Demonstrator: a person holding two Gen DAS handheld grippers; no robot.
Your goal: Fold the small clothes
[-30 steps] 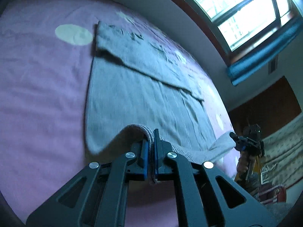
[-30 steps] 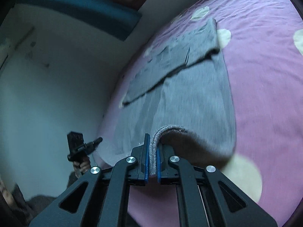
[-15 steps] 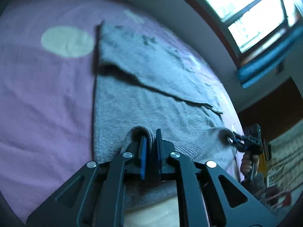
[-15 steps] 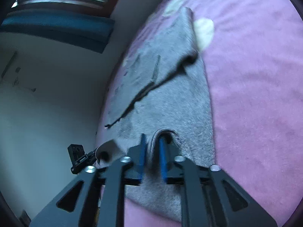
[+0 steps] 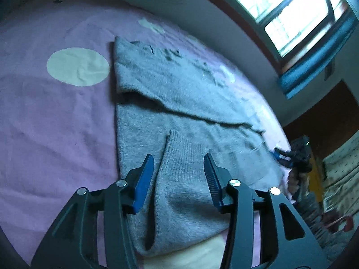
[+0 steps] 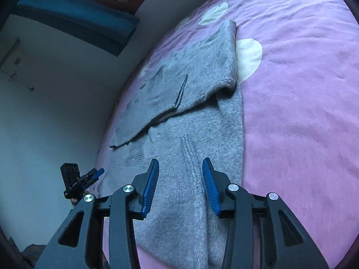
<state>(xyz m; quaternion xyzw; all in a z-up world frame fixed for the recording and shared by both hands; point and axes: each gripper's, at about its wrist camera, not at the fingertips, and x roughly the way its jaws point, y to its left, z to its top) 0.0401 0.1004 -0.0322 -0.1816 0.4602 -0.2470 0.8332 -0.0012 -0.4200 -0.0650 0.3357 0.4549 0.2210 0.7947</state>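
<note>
A grey knit garment (image 5: 179, 116) lies flat on the pink bedspread (image 5: 44, 123), with its far part folded over itself. Its near edge has been folded inward; a ribbed cuff (image 5: 179, 152) lies on top of it. My left gripper (image 5: 178, 168) is open and empty, just above that folded edge. In the right wrist view the same garment (image 6: 190, 121) lies ahead, and my right gripper (image 6: 180, 174) is open and empty over its near fold. Each gripper shows small in the other's view: the right one (image 5: 280, 157), the left one (image 6: 94, 174).
The bedspread (image 6: 303, 112) has pale round spots (image 5: 77, 66). A white wall (image 6: 56, 100) runs along the bed's far side, with a window (image 5: 291, 6) and blue curtain (image 5: 314, 60) above. A dark wooden door (image 5: 325, 116) stands beyond the bed's end.
Both grippers held the garment's near edge and carried it forward over the garment. Both have now opened and let it go; the folded edge lies flat.
</note>
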